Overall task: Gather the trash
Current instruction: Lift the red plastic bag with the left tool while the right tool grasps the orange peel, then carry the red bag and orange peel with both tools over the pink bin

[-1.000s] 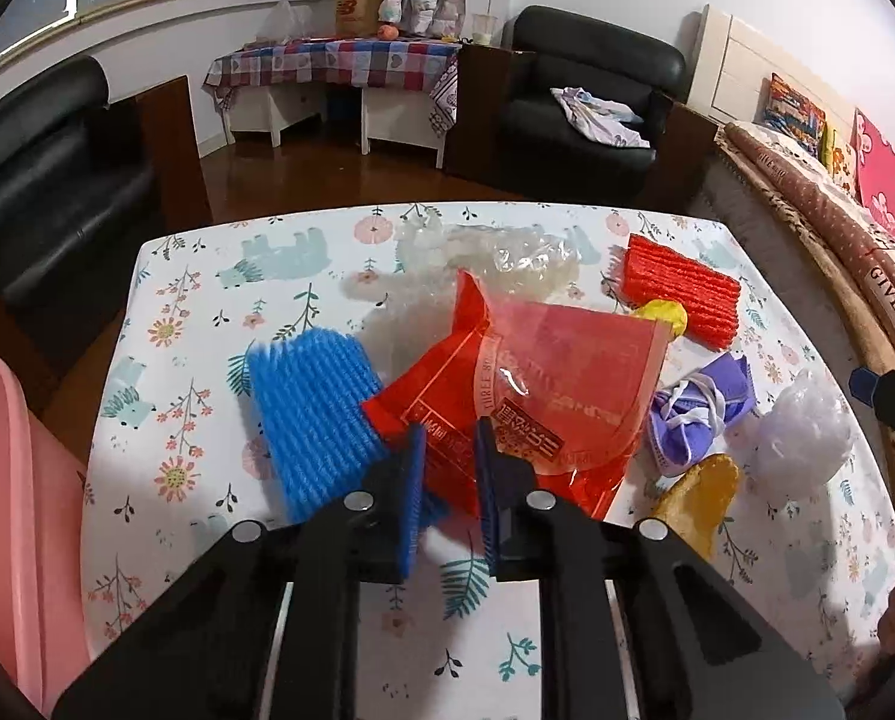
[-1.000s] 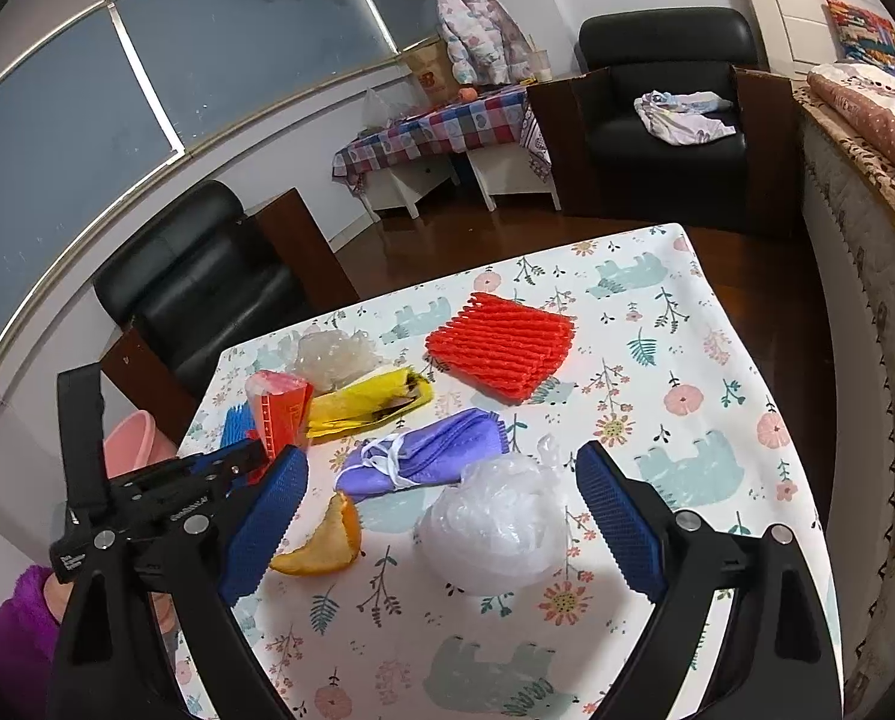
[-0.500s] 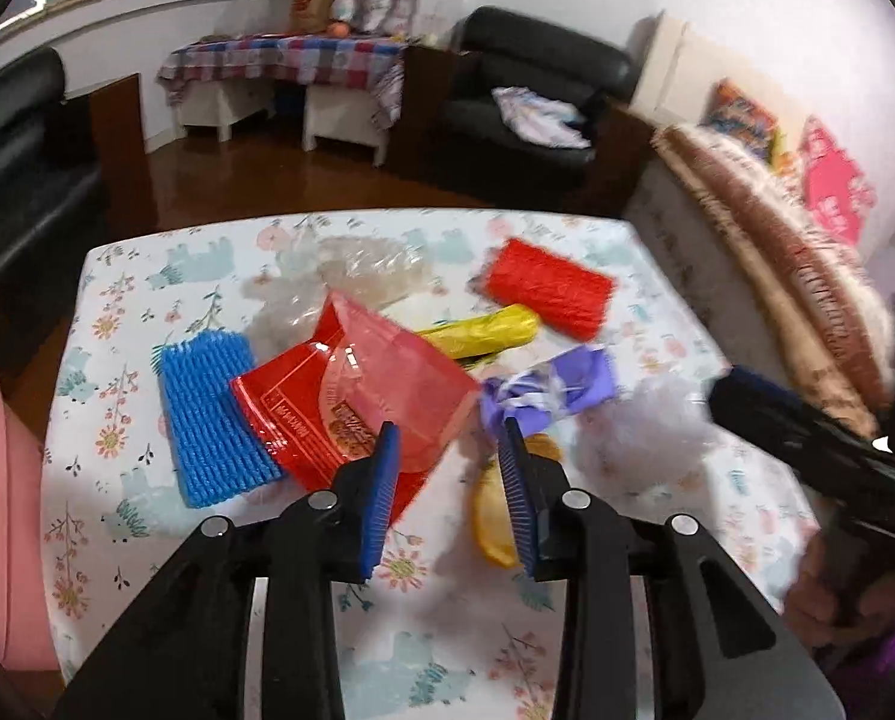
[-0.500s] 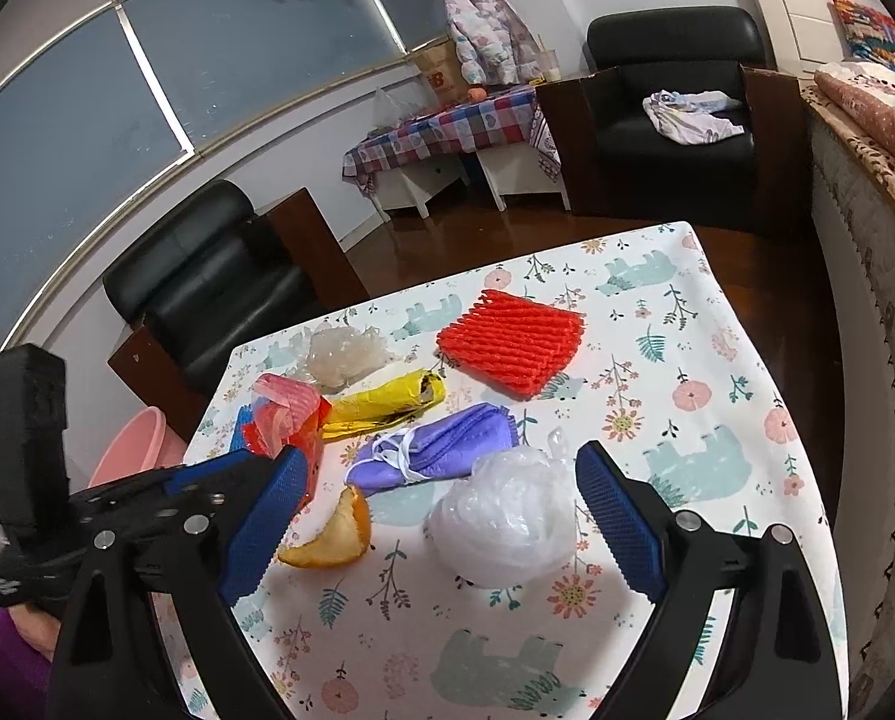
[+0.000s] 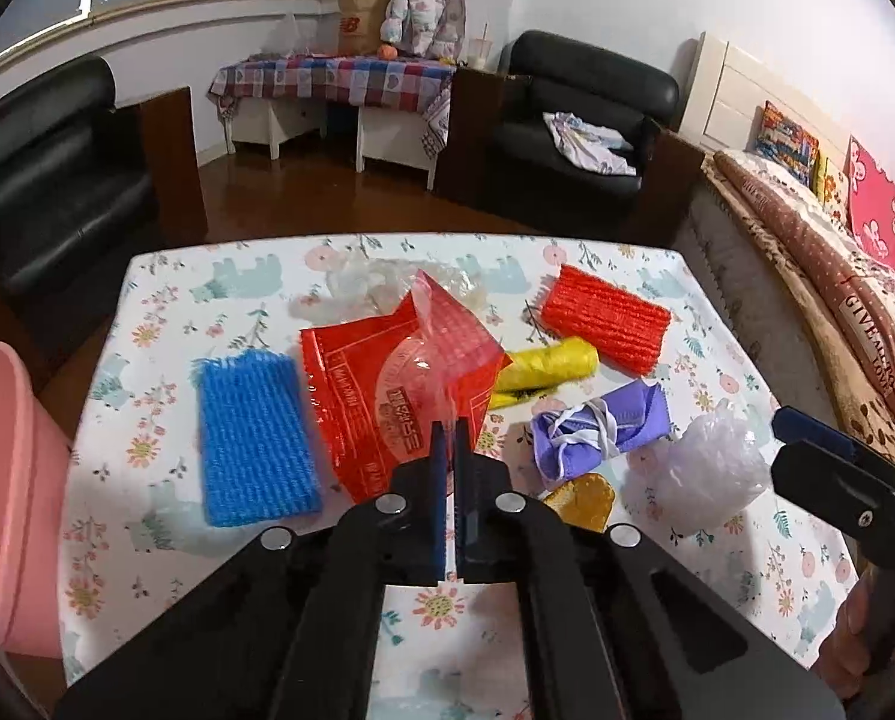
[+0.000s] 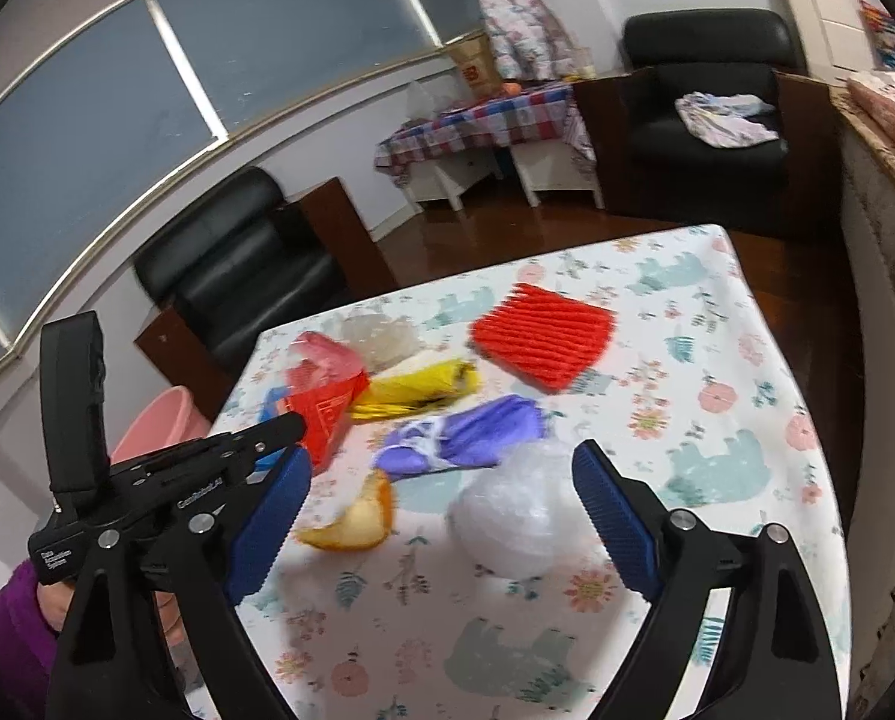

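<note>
Pinched between the just-closed jaws of the left gripper [image 5: 450,429]: the near edge of the red wrapper [image 5: 387,378], its far end tilted up off the desk [image 5: 165,540]. Hard to tell how much of the edge sits inside the grip; only a sliver of clear film visible low in the slit between the pads.

Half hidden behind the raised wrapper: a crumpled clear film [image 5: 369,288] and the near end of a yellow bag [image 5: 543,369]. Partly covered by the gripper's own frame: an orange peel [image 5: 585,495]. Cut off at the left edge: a pink bin [image 5: 9,480] beside the desk. At the right edge, only one blue-tipped finger of the right gripper [image 5: 807,426], spread not readable from there.

Shown only from the right wrist: right jaws spread wide, nothing touched, a clear plastic wad [image 6: 507,516] lying just ahead between them. Also a purple sleeve [image 6: 3,630] at the lower left corner. Much motion blur on that side.

Shown well only from the left wrist: a blue foam net [image 5: 255,438] flat beside the wrapper, from the right wrist mostly blocked by the left gripper. Plain in both views: a red foam net [image 5: 606,324] farther back and a purple mask [image 5: 603,426] between peel and yellow bag.
</note>
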A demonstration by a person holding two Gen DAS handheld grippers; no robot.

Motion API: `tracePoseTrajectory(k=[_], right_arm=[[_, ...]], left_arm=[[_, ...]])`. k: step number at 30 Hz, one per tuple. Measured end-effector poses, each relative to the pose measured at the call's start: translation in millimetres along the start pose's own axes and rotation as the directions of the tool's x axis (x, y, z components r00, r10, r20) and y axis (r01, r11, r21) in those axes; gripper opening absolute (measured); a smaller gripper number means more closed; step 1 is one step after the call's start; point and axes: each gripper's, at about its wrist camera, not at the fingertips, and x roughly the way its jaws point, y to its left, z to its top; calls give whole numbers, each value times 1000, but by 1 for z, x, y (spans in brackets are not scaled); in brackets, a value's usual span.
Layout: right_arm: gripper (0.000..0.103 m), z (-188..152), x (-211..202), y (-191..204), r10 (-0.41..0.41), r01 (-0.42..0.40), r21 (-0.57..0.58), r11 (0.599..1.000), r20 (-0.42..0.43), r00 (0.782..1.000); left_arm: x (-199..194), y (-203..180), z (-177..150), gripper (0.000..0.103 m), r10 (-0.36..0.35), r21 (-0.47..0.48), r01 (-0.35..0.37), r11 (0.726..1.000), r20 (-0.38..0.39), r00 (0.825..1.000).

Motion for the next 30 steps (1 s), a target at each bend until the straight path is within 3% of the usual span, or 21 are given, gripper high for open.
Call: tracePoseTrajectory(k=[4,7,11,18,20,22,30], right_arm=[[83,-5,7,19,92,-93,-20,995,-43,995],[75,-13,21,33,100,-104,-38,994,-96,990],[56,-18,44,35,52,-57,-23,998,-154,987],[33,-24,70,30,-31,34,9,999,-209,977],[15,-26,73,31,-49,52,5,999,-219,975],[6,-27,74,33,-73,76,4,997,-218,973],[4,-22,56,59,-68,66,-17,998,-152,986]], left_arm=[[-17,7,-2,0,-11,-9,11,1000,25,1000],[-30,15,-4,0,-18,-24,19,1000,41,999],[-51,25,-9,0,-29,-48,32,998,61,998],[-84,45,-18,0,-22,-72,30,997,102,995],[-93,52,-23,0,-19,-82,29,996,114,993],[-102,59,-26,0,-17,-91,29,995,128,992],[-134,87,-39,0,11,-133,14,991,182,983]])
